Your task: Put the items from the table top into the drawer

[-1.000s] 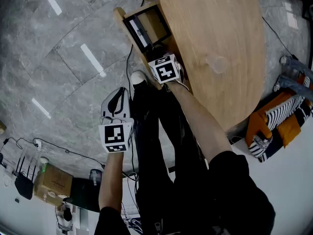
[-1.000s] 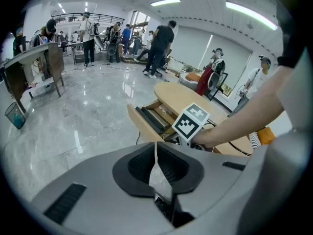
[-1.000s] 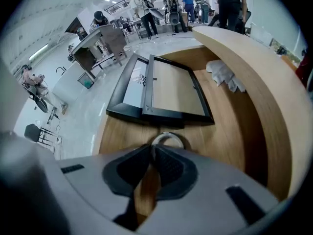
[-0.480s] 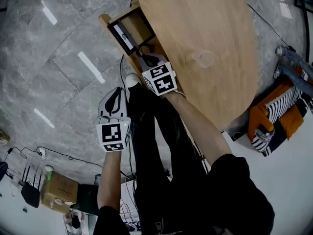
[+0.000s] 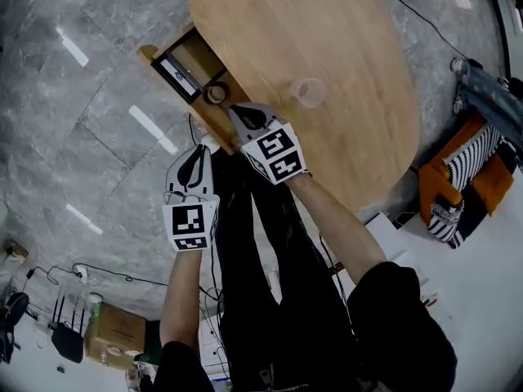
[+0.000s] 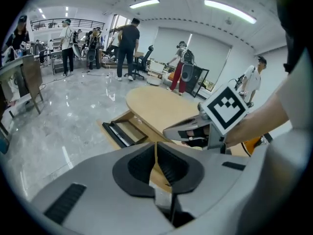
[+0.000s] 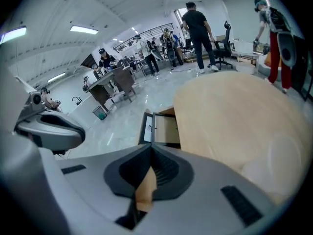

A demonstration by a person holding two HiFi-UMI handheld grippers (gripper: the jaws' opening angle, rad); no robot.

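Head view: the open drawer point(image 5: 149, 54) at the round table's point(image 5: 343, 31) edge held a dark ring point(image 5: 216, 94), perhaps tape; a clear cup point(image 5: 309, 92) stood on the table.

Left gripper view: the left gripper point(image 6: 155, 151) was shut and empty.

Right gripper view: the right gripper point(image 7: 150, 153) had just closed, nothing between its jaws.

Cannot read the print on the white strip point(image 5: 178, 73) in the drawer point(image 5: 203, 55), nor identify the dark ring point(image 5: 216, 94) at its corner, nor see the table's point(image 5: 327, 23) cut-off far edge.
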